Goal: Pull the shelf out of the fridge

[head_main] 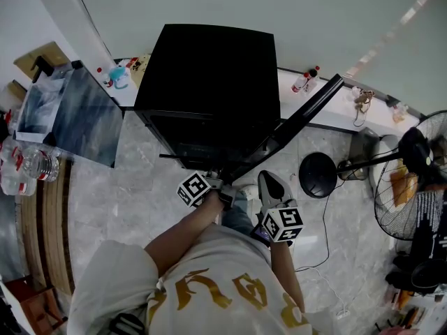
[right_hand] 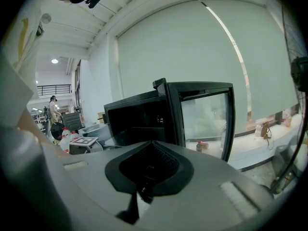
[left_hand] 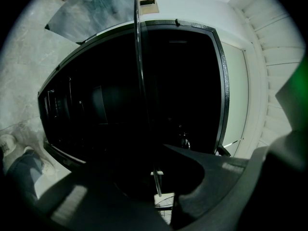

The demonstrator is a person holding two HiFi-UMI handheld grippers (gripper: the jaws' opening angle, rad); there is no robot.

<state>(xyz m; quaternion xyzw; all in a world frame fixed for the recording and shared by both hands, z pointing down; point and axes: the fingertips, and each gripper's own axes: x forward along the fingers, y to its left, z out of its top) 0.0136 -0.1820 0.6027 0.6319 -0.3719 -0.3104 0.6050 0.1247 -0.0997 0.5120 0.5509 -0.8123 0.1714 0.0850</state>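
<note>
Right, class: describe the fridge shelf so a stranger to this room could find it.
Find the black fridge with its door swung open. Across its dark opening, in the left gripper view, the shelf shows edge-on as a thin line running into the left claw; nothing else there is so thin and straight.

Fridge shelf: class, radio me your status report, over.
Left tool shut on shelf edge. Right tool shut, empty, clear of fridge. Fridge door open, no blocker seen.
</note>
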